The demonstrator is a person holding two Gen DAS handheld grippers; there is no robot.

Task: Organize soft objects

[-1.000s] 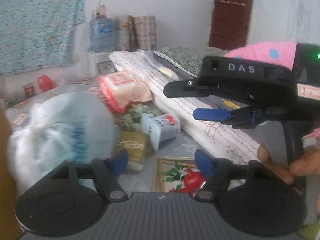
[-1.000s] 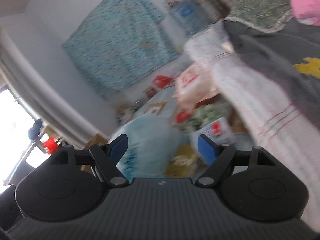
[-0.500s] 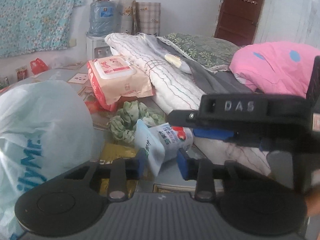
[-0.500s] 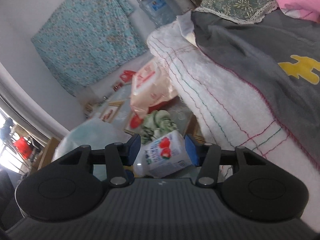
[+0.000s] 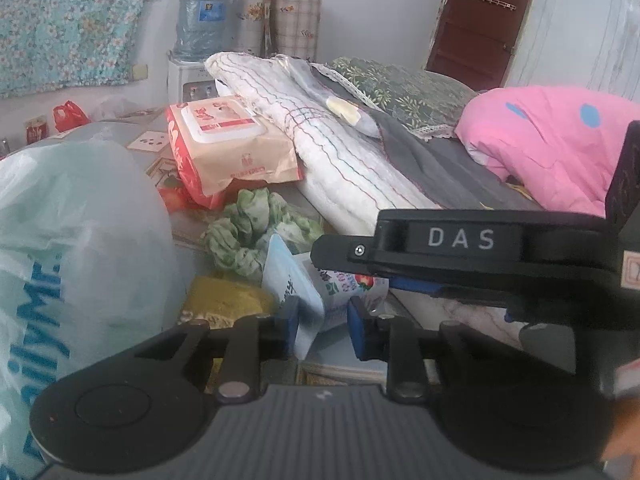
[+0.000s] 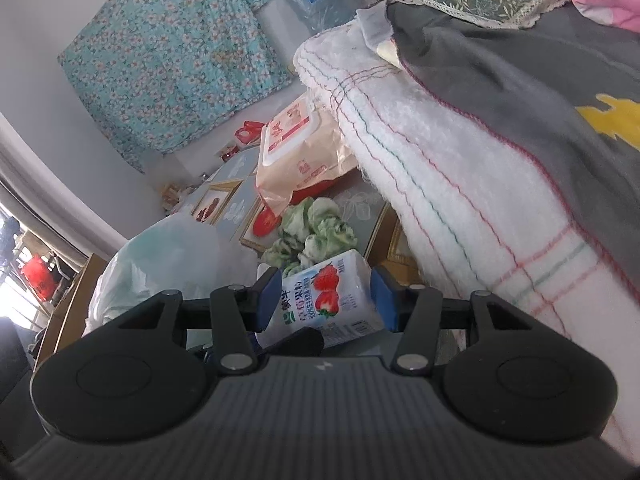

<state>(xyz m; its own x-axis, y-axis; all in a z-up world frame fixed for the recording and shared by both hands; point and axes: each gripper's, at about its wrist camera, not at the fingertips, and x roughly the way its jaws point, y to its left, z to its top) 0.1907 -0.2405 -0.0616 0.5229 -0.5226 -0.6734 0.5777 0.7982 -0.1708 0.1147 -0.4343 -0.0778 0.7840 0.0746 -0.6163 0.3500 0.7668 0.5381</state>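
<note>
left claw [image 5: 322,320]: closing on flat end of strawberry milk pouch [image 5: 316,292] | right claw [image 6: 326,300]: half open, squeezed pouch's body between both pads | pouch lay beside green cloth [image 5: 256,232]

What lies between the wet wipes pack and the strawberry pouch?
The crumpled green cloth lies between the wipes pack and the strawberry pouch; both views show it.
</note>
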